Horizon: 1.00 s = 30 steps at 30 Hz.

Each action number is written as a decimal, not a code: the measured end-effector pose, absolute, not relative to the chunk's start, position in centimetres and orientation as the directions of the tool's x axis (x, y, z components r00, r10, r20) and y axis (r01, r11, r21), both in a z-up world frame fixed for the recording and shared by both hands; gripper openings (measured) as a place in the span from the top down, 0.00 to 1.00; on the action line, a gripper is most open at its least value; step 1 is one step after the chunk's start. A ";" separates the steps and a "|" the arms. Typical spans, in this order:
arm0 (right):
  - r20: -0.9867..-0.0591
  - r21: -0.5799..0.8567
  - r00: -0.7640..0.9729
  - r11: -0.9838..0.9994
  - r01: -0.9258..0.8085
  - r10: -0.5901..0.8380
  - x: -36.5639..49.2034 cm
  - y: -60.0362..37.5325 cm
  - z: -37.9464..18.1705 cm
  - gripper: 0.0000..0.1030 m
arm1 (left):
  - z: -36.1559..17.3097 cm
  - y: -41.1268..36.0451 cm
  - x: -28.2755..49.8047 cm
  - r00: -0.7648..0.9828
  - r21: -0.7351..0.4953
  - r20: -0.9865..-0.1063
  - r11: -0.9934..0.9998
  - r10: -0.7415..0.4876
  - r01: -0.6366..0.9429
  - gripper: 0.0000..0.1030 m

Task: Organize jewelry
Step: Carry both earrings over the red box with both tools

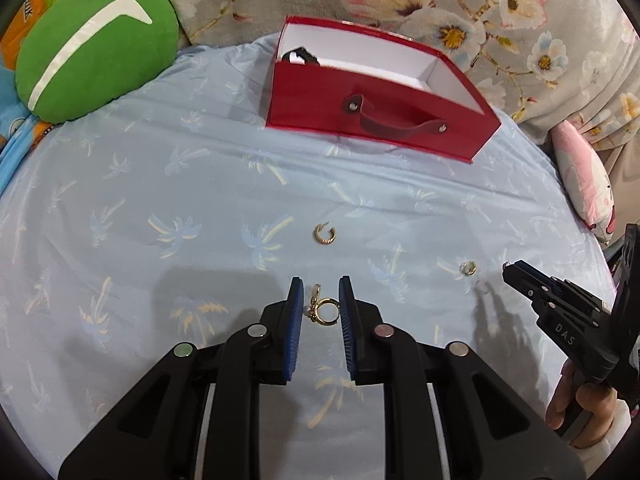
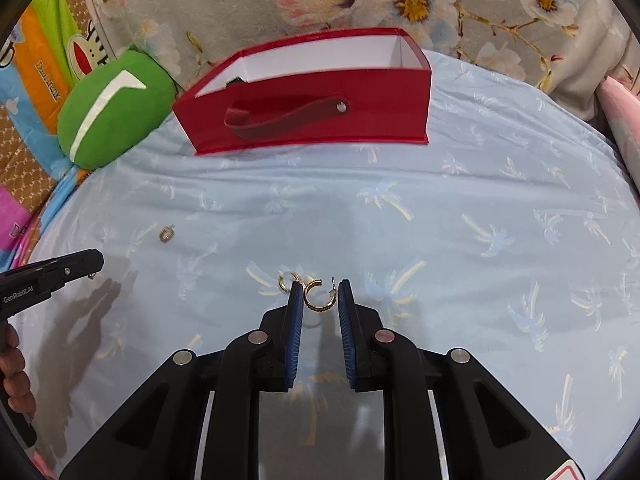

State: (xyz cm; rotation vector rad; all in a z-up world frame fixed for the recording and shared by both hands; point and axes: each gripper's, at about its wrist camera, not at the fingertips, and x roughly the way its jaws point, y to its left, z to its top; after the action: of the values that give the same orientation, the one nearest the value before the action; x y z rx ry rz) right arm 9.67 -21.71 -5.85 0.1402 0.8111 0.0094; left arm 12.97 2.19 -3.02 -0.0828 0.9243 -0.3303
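Jewelry is split between both grippers and the bed sheet. Left gripper has its jaws nearly closed on a gold ring with a small charm, pads touching it on both sides, held above the sheet. Right gripper likewise has its jaws narrowed onto a gold C-hoop; the post end sits against the right pad, the left pad is just beside the hoop and contact there is hard to confirm.

Loose pieces on the sheet: a ribbed hoop ahead of the left gripper, and a small hoop off to its right, near the right gripper's tip. In the right wrist view that small hoop lies just beside the left pad, partly hidden behind it.

Red box with a dark strap handle sits open-topped at the far side of the bed, well apart from both grippers. White inside; something dark lies in its left corner, can't tell what.

Green cushion left of the box, floral fabric behind it, pink pillow at the right edge. A hand grips the right gripper's handle.
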 end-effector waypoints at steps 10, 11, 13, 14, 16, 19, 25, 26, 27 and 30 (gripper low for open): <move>-0.610 0.133 0.787 0.991 -0.021 0.099 11.3 -21.7 1.1 0.84 | 3.8 1.4 15.4 0.653 -0.202 -0.674 0.936 -0.346 0.289 0.83; -0.597 0.133 0.795 0.991 -0.030 0.105 11.8 -21.7 1.9 0.84 | 4.8 1.0 16.1 0.667 -0.196 -0.658 0.934 -0.351 0.298 0.83; -0.569 0.142 0.813 0.989 -0.046 0.119 13.3 -22.0 3.7 0.84 | 6.2 0.4 17.4 0.690 -0.184 -0.630 0.932 -0.355 0.312 0.83; -0.555 0.151 0.821 0.987 -0.056 0.132 14.3 -22.3 4.6 0.84 | 7.1 -0.1 18.4 0.703 -0.172 -0.615 0.931 -0.357 0.322 0.83; -0.536 0.152 0.833 0.986 -0.066 0.138 16.4 -22.8 6.1 0.84 | 8.4 -1.0 20.2 0.721 -0.151 -0.597 0.931 -0.353 0.331 0.83; -0.522 0.160 0.841 0.985 -0.070 0.145 20.1 -23.8 7.9 0.84 | 10.4 -3.1 24.3 0.742 -0.124 -0.566 0.927 -0.358 0.353 0.83; -0.544 0.192 0.825 0.980 -0.054 0.152 30.0 -26.3 9.5 0.84 | 12.0 -6.7 33.2 0.726 -0.141 -0.558 0.908 -0.403 0.395 0.83; -0.554 0.199 0.818 0.979 -0.053 0.157 31.6 -26.7 9.4 0.84 | 11.9 -7.5 35.0 0.715 -0.143 -0.565 0.902 -0.412 0.407 0.83; -0.564 0.206 0.811 0.978 -0.044 0.156 33.4 -27.2 9.2 0.84 | 11.6 -8.3 36.6 0.712 -0.136 -0.572 0.904 -0.407 0.406 0.83; -0.597 0.222 0.786 0.975 -0.029 0.159 37.5 -28.0 8.2 0.84 | 10.1 -10.3 40.9 0.686 -0.140 -0.606 0.903 -0.403 0.407 0.83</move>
State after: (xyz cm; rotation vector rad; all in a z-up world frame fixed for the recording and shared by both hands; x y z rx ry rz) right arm 37.53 -28.02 8.19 0.2056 0.6592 0.1021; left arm 40.86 -10.25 10.08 0.0058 0.6777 -0.4534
